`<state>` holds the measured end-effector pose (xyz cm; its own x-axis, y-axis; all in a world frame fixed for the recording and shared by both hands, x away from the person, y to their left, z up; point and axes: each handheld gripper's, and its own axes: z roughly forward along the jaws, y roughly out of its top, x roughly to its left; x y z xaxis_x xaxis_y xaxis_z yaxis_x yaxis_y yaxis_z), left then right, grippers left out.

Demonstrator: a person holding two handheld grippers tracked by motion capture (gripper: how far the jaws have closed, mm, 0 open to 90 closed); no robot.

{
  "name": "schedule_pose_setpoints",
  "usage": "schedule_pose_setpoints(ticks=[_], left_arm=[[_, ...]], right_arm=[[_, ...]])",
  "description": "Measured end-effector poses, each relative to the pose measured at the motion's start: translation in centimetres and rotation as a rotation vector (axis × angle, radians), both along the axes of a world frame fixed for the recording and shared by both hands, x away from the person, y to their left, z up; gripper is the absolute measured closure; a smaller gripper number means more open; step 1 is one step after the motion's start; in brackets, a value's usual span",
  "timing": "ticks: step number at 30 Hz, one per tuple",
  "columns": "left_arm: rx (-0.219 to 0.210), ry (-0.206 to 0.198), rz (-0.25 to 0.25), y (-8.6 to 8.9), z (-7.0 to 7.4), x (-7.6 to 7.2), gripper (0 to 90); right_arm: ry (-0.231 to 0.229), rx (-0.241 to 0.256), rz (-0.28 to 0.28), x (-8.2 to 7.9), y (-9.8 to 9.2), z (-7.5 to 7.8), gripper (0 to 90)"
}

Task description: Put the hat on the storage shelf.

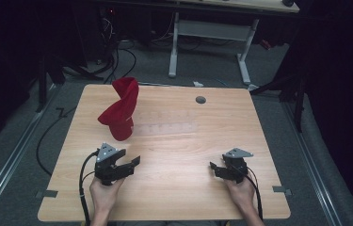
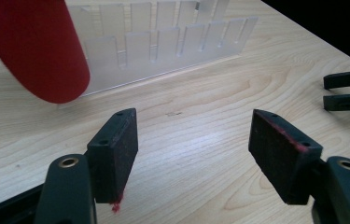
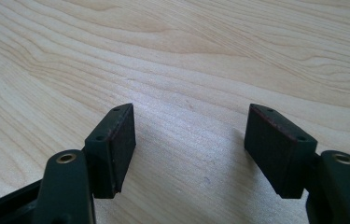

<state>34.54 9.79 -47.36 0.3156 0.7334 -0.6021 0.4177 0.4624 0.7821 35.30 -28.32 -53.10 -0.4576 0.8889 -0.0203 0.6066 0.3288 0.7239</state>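
Note:
A red cloth [image 1: 119,109] stands twisted upright at the table's back left, draped over the left end of a clear plastic slotted rack [image 1: 167,123]. In the left gripper view the red cloth [image 2: 32,46] fills the upper left, with the rack [image 2: 163,42] behind it. My left gripper [image 1: 129,161] rests on the wood in front of the cloth, open and empty [image 2: 193,149]. My right gripper [image 1: 214,168] lies near the front right, open with bare wood between its pads [image 3: 191,149]. The right gripper's fingertips [image 2: 345,91] appear at the far right of the left gripper view.
The wooden table [image 1: 174,188] has a round grommet hole [image 1: 200,100] near the back edge. Beyond it are a white desk frame [image 1: 209,42] and cables on the grey floor [image 1: 122,56]. Dark curtains flank both sides.

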Motion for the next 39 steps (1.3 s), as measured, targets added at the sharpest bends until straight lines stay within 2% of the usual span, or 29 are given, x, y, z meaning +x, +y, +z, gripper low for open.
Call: schedule_pose_setpoints(ticks=[12, 18, 22, 25, 39], left_arm=[[0.008, 0.015, -0.034, -1.5, -0.9, -0.2, 32.9], [0.016, 0.019, -0.031, -2.0, -1.5, 0.1, 32.9], [0.001, 0.029, -0.027, -2.2, -2.0, 0.4, 33.1], [0.027, 0.034, -0.028, -2.7, -2.6, 0.5, 33.2], [0.09, 0.048, -0.034, -3.9, -4.3, 1.3, 33.3]], right_arm=[[0.001, 0.0, -0.001, 0.0, 0.0, 0.0, 33.9], [0.002, 0.001, -0.002, -0.1, 0.1, 0.0, 33.9], [0.002, 0.001, -0.002, -0.1, 0.1, 0.0, 33.9], [0.002, 0.001, -0.002, -0.1, 0.1, 0.0, 33.9], [0.002, 0.001, -0.002, -0.1, 0.1, 0.0, 33.9]])
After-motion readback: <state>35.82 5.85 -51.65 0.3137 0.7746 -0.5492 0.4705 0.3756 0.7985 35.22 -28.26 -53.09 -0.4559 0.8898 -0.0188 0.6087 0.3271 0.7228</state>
